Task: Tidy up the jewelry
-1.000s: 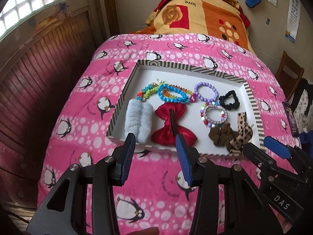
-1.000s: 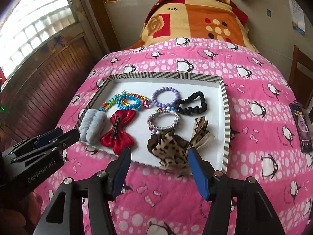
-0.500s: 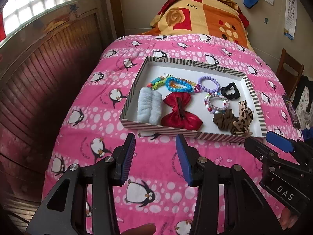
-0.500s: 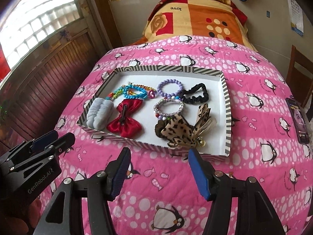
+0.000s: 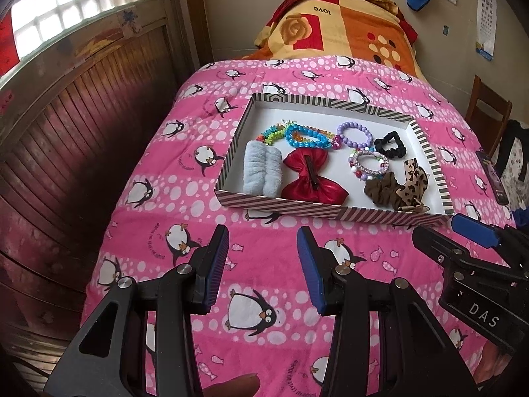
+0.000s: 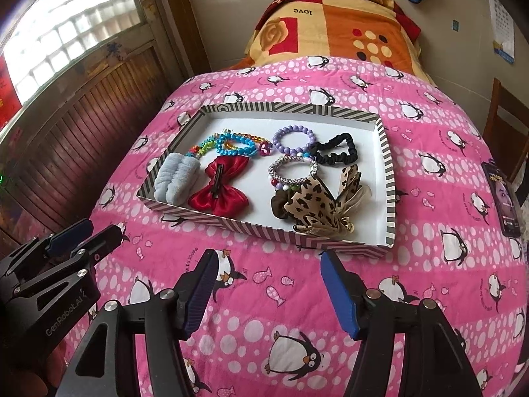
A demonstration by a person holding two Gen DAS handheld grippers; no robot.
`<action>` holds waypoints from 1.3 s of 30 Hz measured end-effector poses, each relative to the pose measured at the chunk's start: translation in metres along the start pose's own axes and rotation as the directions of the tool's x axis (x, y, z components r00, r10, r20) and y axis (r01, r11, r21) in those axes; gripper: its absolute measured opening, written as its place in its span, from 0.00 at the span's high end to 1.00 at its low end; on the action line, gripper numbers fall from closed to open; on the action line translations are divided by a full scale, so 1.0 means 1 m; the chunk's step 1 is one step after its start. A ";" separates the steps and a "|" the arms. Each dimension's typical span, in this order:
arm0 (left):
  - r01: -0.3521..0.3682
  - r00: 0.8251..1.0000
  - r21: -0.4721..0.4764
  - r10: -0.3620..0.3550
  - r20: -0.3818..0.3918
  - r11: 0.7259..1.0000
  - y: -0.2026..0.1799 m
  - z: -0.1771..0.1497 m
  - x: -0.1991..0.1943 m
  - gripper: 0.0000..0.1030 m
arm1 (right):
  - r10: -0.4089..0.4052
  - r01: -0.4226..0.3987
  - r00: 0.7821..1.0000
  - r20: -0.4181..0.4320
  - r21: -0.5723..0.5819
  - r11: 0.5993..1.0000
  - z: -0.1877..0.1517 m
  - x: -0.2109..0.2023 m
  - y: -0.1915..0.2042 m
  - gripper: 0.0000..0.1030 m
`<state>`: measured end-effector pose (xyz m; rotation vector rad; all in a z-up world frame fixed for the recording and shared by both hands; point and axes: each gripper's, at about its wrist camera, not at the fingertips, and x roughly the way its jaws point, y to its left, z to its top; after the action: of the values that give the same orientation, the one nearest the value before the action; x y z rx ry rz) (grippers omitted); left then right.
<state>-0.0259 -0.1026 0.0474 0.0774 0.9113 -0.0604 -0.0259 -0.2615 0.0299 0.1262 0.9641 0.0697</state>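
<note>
The bed [image 5: 185, 198] wears a pink penguin-print blanket [image 6: 429, 152]. On the blanket lie a striped-rim tray [image 5: 330, 212] near the middle and a phone [image 6: 504, 198] by the right edge. A folded orange-and-red quilt [image 5: 344, 29] sits at the far end.

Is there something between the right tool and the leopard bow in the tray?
Only the tray's striped near wall lies between the right tool and the leopard bow. The tool is open above the pink blanket and would have to pass over that wall. Nothing else visible is in the way.
</note>
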 end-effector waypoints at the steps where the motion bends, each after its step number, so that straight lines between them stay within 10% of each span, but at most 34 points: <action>1: 0.002 1.000 -0.004 -0.002 -0.001 1.000 0.001 -0.001 0.000 0.59 | -0.001 0.001 1.000 0.001 0.002 1.000 0.000 0.000 0.000 0.40; 39: 0.016 1.000 -0.004 -0.016 -0.019 1.000 0.002 -0.005 0.006 0.59 | 0.000 -0.001 1.000 -0.025 -0.018 1.000 0.004 0.008 0.009 0.39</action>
<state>-0.0259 -0.0997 0.0395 0.0670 0.9310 -0.0730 -0.0187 -0.2518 0.0269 0.1088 0.9883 0.0807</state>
